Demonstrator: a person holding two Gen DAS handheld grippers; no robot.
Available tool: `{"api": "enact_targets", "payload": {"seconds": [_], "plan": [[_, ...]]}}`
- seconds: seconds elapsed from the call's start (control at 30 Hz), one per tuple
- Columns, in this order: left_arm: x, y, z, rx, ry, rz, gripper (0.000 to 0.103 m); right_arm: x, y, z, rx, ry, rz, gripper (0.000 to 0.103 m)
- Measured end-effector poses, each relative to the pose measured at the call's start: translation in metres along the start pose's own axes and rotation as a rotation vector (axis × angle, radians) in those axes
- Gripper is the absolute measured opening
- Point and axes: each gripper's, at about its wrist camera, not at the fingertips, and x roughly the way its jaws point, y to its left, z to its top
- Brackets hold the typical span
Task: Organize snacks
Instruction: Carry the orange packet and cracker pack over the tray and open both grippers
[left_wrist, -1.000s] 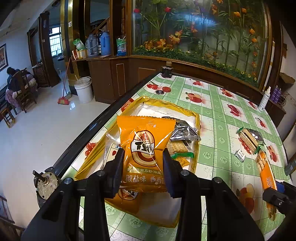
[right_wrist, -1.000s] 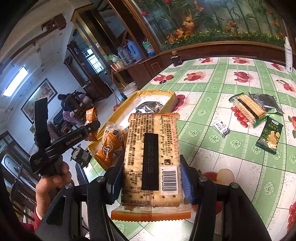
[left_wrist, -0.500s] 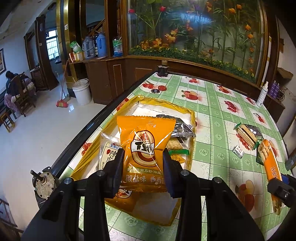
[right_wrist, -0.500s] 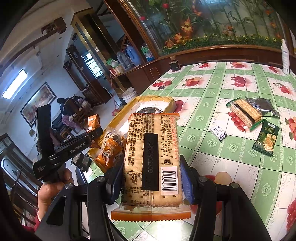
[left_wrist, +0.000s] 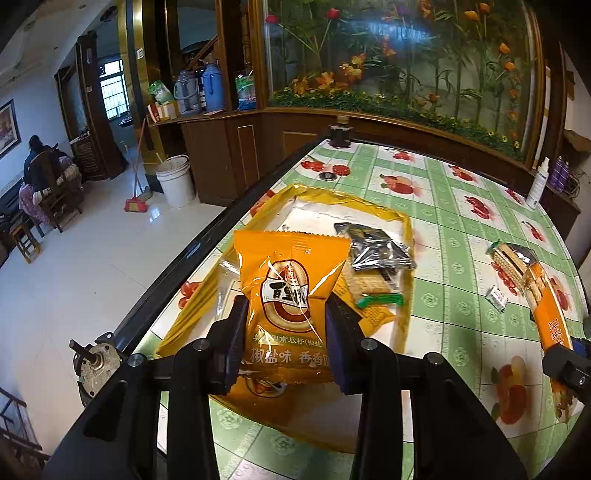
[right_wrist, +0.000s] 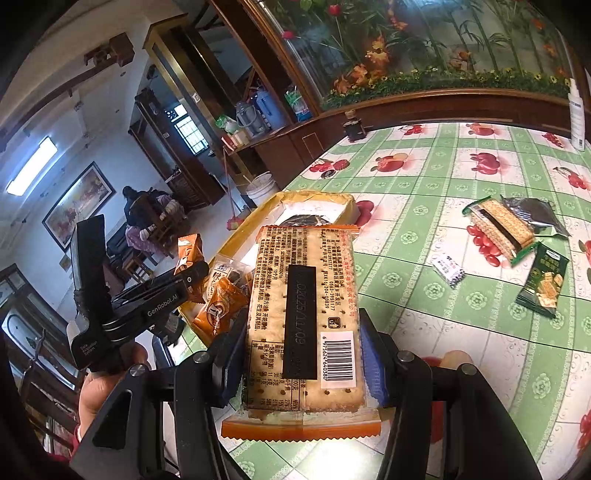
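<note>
Snacks are held in both grippers above the yellow tray (left_wrist: 404, 236), taken as the landmark. The left gripper (left_wrist: 284, 332) is clamped on an orange seed packet (left_wrist: 291, 291), held over the tray's near end. The right gripper (right_wrist: 301, 350) is clamped on a long cracker pack (right_wrist: 303, 310), barcode side up, held beside the tray's near right corner, above the desk (right_wrist: 424, 192).

Inside the tray, a silver-black pouch (left_wrist: 376, 247) and a green-edged cracker pack (left_wrist: 369, 288) are seen toward the middle; further orange packets (right_wrist: 218, 306) lie at the near end. To the right of the tray, an opened cracker pack (right_wrist: 498, 229), a green packet (right_wrist: 543, 280) and a small white sweet (right_wrist: 448, 267) remain on the desk.

The step in hand is judged to be placement of both held items into the tray. It is recommended that:
- the seed packet be lowered onto free tray floor before release, not dropped;
- the cracker pack be carried over the tray wall, laid flat lengthwise, and gripped lightly, since crackers are likely brittle;
- the two grippers be kept apart during release.
</note>
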Motion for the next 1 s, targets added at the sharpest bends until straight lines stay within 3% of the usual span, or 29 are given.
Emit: {"api": "enact_targets", "payload": {"seconds": [0.43, 0.83, 0.9, 1.0], "plan": [[0.031, 0.035, 0.001, -0.053, 0.045, 0.053, 0.037, 0.077, 0.05, 0.022, -0.052, 0.059, 0.061, 0.054], [0.068, 0.053, 0.003, -0.094, 0.107, 0.041, 0.038, 0.146, 0.07, 0.029, -0.073, 0.123, -0.002, 0.054], [0.068, 0.049, 0.004, -0.088, 0.108, 0.04, 0.041, 0.152, 0.071, 0.031, -0.073, 0.125, -0.015, 0.054], [0.065, 0.045, 0.005, -0.079, 0.103, 0.041, 0.055, 0.158, 0.07, 0.032, -0.067, 0.143, -0.016, 0.057]]}}
